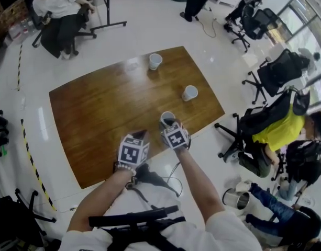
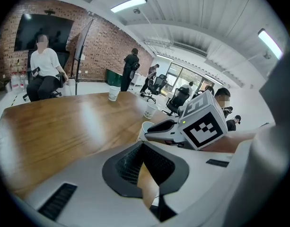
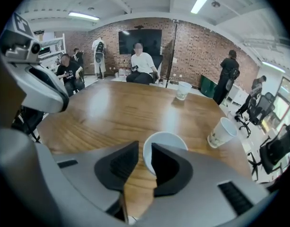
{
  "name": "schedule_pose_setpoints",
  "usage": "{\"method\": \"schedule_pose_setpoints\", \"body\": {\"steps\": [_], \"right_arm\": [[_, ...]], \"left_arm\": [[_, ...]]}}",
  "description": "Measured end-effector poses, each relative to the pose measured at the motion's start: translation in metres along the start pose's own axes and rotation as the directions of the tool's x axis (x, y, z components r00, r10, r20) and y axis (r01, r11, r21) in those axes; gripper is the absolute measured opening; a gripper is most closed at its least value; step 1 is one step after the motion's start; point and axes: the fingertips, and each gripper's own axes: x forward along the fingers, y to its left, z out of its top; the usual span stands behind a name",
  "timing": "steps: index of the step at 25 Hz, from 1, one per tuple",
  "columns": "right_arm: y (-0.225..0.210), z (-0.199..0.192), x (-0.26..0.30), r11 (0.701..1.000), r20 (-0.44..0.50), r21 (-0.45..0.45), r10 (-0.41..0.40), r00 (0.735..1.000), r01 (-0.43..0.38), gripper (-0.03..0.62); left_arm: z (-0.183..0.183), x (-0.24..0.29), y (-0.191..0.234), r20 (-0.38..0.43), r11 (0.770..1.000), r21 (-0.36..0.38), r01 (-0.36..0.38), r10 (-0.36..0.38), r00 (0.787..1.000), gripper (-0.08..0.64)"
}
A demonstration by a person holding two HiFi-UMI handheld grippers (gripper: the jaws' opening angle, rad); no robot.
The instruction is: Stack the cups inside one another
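The nearest cup (image 3: 166, 140) is a plain white, tapering paper cup, standing upright and open-mouthed close to the worktop's (image 1: 97, 109) near edge. Its near wall sits in the gap of the right tool (image 3: 144, 151): one jaw is outside the cup, the other reaches over the rim in front of its hollow. The jaws stand apart, and a sliver of wood shows between the outer pad and the cup wall, so no pinch is seen

A second white cup (image 1: 189, 92) stands upright farther out toward the right edge; it bears a dark print low on its side, too small to read. A third cup (image 1: 155, 61) stands upright near the far edge, well apart from both

The left tool (image 2: 144, 144) hovers just beside the right one, over the near edge; its ribbed black tips are together with nothing between them. Each tool is pale grey and carries a cube of black-and-white square markers, with no readable writing

The worktop is glossy brown wood grain with rounded corners, on a shiny white floor (image 1: 150, 20)
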Motion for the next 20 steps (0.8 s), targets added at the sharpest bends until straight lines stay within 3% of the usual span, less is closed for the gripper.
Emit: {"method": "schedule_pose_setpoints", "body": {"steps": [11,20], "right_arm": [[0.002,-0.001,0.004,1.000,-0.013,-0.027,0.016,1.000,-0.016,0.037],[-0.006,0.005,-0.004,0.999,0.013,-0.039,0.026,1.000,-0.025,0.023]], "left_arm": [[-0.006,0.010,0.000,-0.041,1.000,0.010,-0.011,0.012,0.999,0.000],[0.003,0.018,0.011,-0.037,0.996,0.025,-0.080,0.081,0.996,0.000]]}}
